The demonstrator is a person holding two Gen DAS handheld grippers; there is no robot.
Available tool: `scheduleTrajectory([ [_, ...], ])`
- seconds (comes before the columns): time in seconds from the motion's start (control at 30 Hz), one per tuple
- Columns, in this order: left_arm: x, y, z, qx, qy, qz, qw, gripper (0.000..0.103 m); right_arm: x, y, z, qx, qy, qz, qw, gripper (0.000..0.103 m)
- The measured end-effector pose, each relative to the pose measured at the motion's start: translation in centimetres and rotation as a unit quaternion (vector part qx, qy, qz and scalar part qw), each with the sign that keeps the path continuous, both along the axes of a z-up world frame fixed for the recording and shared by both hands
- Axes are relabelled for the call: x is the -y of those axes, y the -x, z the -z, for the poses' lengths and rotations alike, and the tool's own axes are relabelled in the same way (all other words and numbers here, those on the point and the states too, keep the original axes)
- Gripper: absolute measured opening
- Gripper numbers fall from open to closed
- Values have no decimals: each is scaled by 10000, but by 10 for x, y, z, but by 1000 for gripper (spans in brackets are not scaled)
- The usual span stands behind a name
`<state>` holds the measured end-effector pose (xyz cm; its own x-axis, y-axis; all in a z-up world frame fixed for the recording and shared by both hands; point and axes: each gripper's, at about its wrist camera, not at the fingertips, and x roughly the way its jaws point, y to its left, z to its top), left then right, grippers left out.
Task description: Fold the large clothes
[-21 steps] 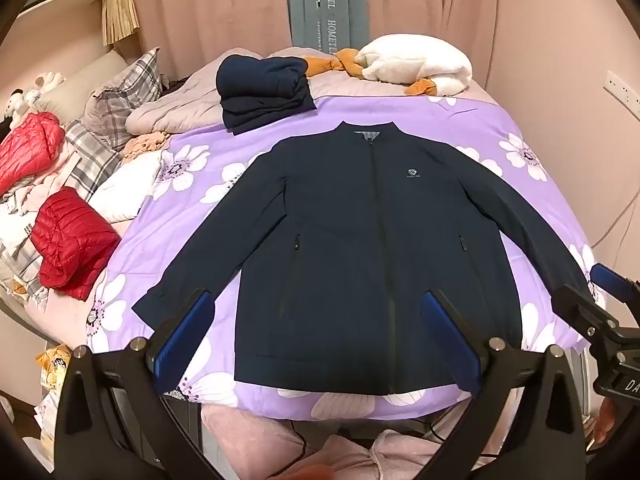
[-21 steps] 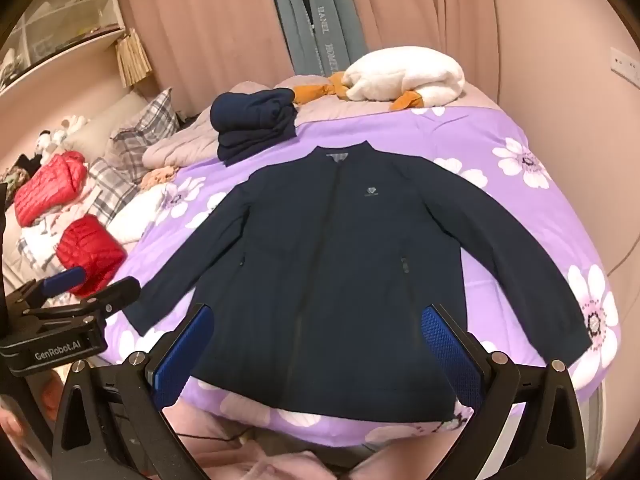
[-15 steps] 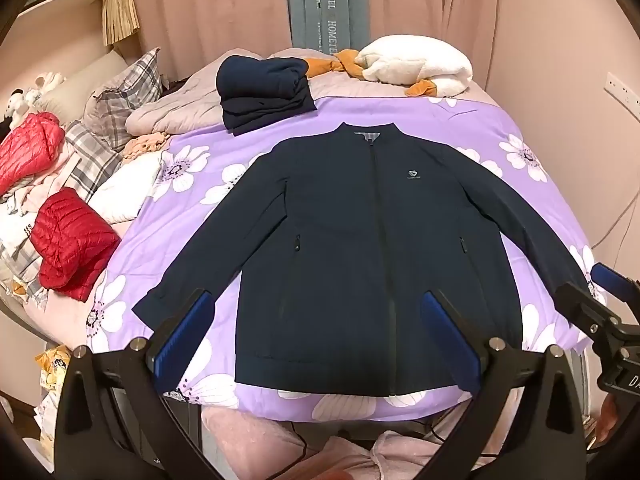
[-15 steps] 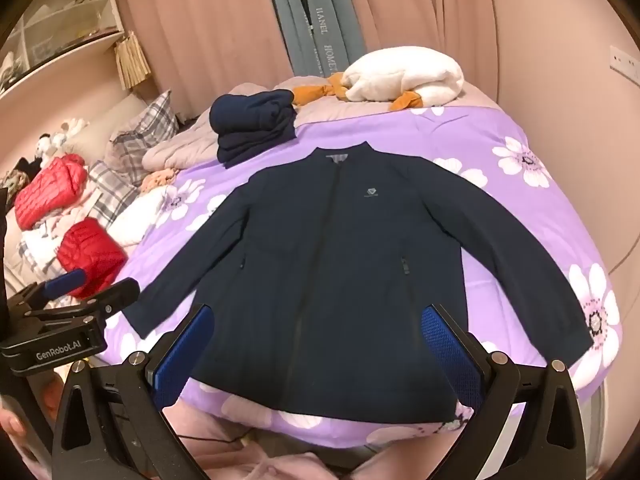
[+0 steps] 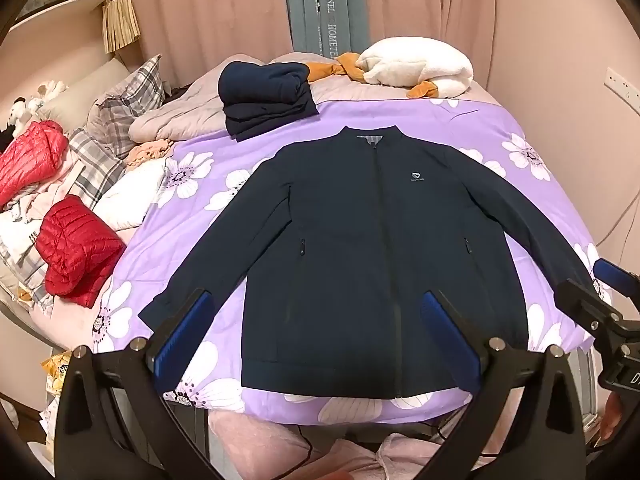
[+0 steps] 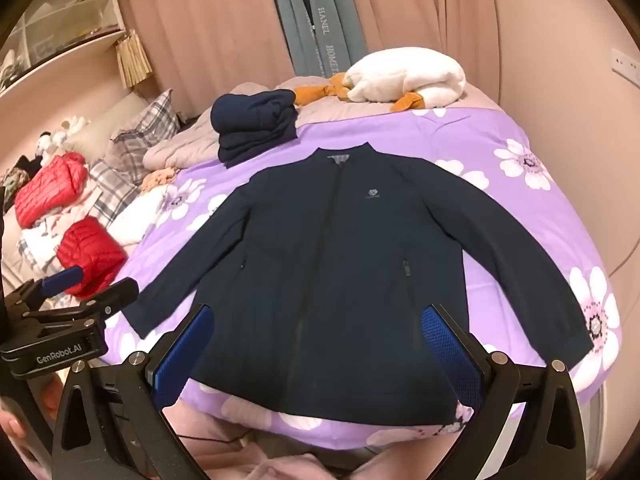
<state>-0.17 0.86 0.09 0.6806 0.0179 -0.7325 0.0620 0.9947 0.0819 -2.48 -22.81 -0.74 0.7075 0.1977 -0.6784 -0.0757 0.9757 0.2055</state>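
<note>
A dark navy zip jacket (image 5: 372, 248) lies flat and face up on the purple flowered bedspread (image 5: 472, 128), collar away from me, both sleeves spread out. It also shows in the right wrist view (image 6: 340, 264). My left gripper (image 5: 316, 336) is open and empty, held above the hem near the bed's front edge. My right gripper (image 6: 316, 344) is open and empty, above the hem too. The right gripper shows at the right edge of the left wrist view (image 5: 600, 304); the left gripper shows at the left edge of the right wrist view (image 6: 68, 304).
A folded stack of navy clothes (image 5: 264, 96) sits beyond the collar. A white blanket (image 5: 416, 64) lies at the far end. Red puffer jackets (image 5: 76, 248), plaid pillows (image 5: 128, 100) and loose laundry crowd the left side. A wall is close on the right.
Both grippers stay open and almost still; the views shift only slightly. The jacket has not moved.
</note>
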Motion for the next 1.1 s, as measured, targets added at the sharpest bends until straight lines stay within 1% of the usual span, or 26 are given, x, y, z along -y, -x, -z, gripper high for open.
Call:
scheduleTrajectory([
  [0.5, 15, -4, -3, 36, -138, 112, 9998, 103, 4, -1, 0, 16, -59, 43, 10000, 103],
  [1.1, 16, -5, -2, 31, -89, 123, 9999, 103, 4, 0, 0, 12, -76, 75, 9999, 103],
])
